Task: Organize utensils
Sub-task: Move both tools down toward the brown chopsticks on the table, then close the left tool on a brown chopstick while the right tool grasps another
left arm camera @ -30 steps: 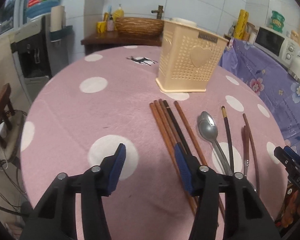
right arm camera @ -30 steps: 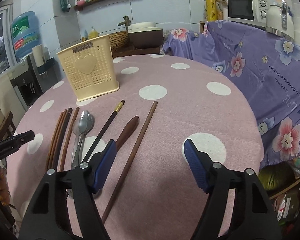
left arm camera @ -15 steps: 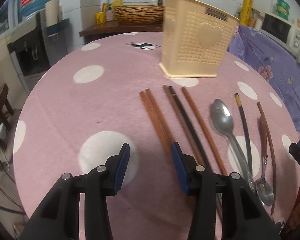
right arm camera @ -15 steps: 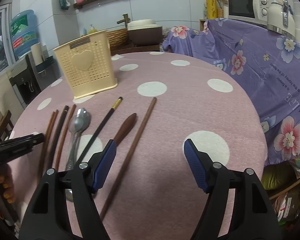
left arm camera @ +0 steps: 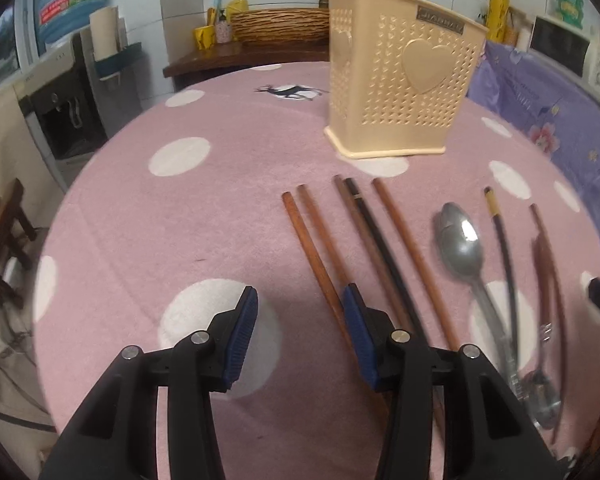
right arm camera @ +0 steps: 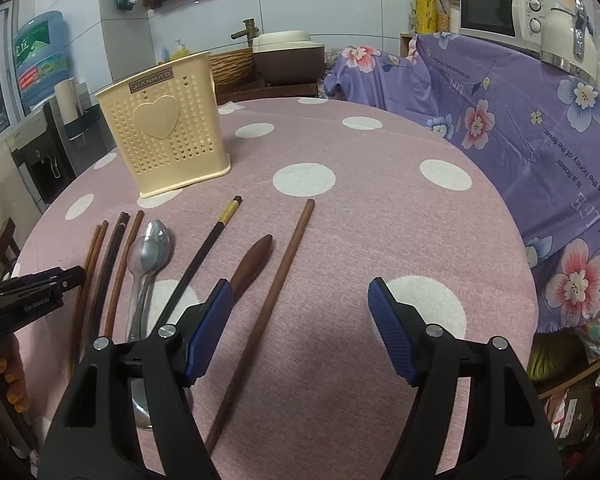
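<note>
Left gripper [left arm camera: 298, 330] hangs low over the pink dotted tablecloth [left arm camera: 180, 208], jaws part-open, nothing between them; its right pad sits just at the near end of the leftmost brown chopsticks [left arm camera: 312, 256]. Right gripper [right arm camera: 300, 320] is spread wide and empty, with a long brown chopstick [right arm camera: 276, 292] running under the gap.

The utensils lie in a fan at twelve to two o'clock of the left gripper: more chopsticks [left arm camera: 380, 248], then a steel spoon [left arm camera: 460, 248], a black gold-banded chopstick [left arm camera: 500, 248]. The cream holder [left arm camera: 396, 80] stands upright beyond them at one o'clock.

These sticks look light, stiff and thin, lying flat on soft cloth, so likely to roll or slip from a loose pinch. I'd grip mid-shaft, pads across the stick. The spoon looks smooth and heavier; take its handle.

Room? Plenty of bare cloth at nine to eleven o'clock. The table edge drops away close behind both grippers, and the neighbouring sticks crowd tightly.
</note>
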The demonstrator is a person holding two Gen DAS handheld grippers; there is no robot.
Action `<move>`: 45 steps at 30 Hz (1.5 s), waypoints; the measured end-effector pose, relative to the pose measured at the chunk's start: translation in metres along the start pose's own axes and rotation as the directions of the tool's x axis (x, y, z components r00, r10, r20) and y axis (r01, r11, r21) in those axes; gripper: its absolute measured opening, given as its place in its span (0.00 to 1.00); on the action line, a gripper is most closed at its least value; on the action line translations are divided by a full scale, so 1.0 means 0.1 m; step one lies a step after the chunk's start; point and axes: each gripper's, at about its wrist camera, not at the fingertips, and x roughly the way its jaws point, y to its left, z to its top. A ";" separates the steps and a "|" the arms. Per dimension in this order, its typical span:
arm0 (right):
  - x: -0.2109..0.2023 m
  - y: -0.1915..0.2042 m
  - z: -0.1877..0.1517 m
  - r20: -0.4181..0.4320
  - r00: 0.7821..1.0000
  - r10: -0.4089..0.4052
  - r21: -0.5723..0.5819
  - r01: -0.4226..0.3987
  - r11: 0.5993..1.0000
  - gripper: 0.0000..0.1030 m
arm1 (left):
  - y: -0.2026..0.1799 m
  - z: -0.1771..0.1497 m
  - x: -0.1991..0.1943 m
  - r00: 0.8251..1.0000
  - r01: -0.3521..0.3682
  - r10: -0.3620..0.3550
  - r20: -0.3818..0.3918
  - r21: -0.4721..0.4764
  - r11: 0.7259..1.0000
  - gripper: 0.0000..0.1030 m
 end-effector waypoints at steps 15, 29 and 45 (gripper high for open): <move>0.46 -0.01 0.26 -0.116 0.993 0.004 0.041 0.001 0.999 0.44 | 0.18 0.13 0.14 0.998 0.027 -0.032 -0.047 -0.093 0.995 0.44; 1.02 0.18 0.60 -0.186 0.980 -0.076 -0.002 0.077 0.997 0.18 | 0.03 0.32 0.31 0.998 -0.039 0.038 -0.044 -0.023 0.999 0.23; 1.12 0.22 0.70 -0.197 0.980 -0.039 -0.024 0.035 0.999 0.10 | -0.06 0.43 0.36 0.998 -0.019 0.019 -0.060 0.003 1.000 0.08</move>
